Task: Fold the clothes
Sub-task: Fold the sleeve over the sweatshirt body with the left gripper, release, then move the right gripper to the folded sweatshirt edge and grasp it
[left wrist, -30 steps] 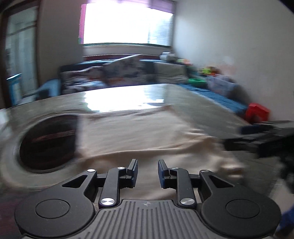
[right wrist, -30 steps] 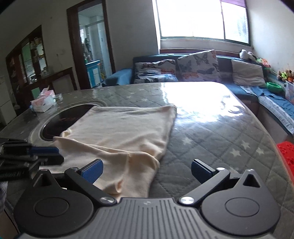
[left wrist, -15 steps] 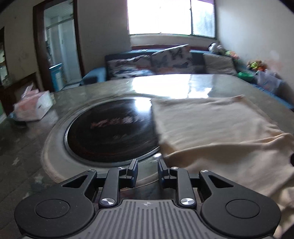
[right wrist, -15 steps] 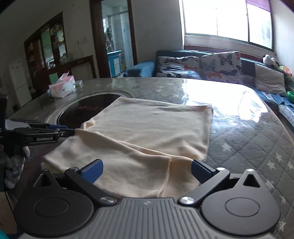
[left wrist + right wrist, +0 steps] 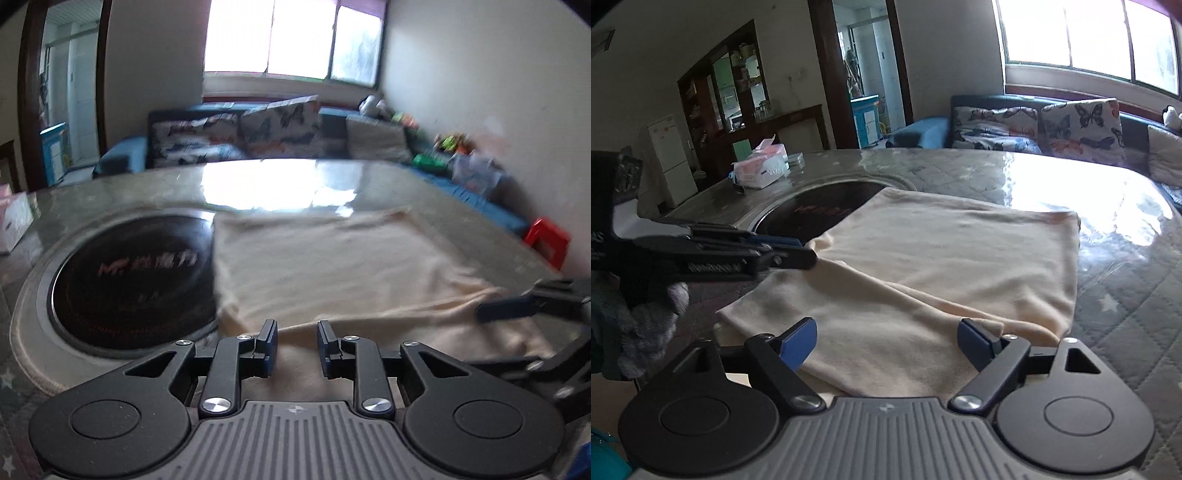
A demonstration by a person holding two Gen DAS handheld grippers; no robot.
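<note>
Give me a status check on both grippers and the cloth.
Left gripper fingers narrowly apart, empty. Right gripper wide open over cream cloth's near edge. Cloth partly folded, overlapping the dark round hotplate. Nothing blocking.

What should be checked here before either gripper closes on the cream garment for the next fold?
1. Right gripper jaws wide enough to take cloth: ok.
2. Left gripper jaws apart: ok, but only by a narrow gap.
3. Either gripper already holding the cream garment: no, both empty; ok.
4. Garment flat: not ok, a diagonal ridge crosses it and the near part is bunched.
5. Garment clear of the dark round hob: not ok, its left edge overlaps the hob.
6. Tissue box out of the way: ok, far across the table.
</note>
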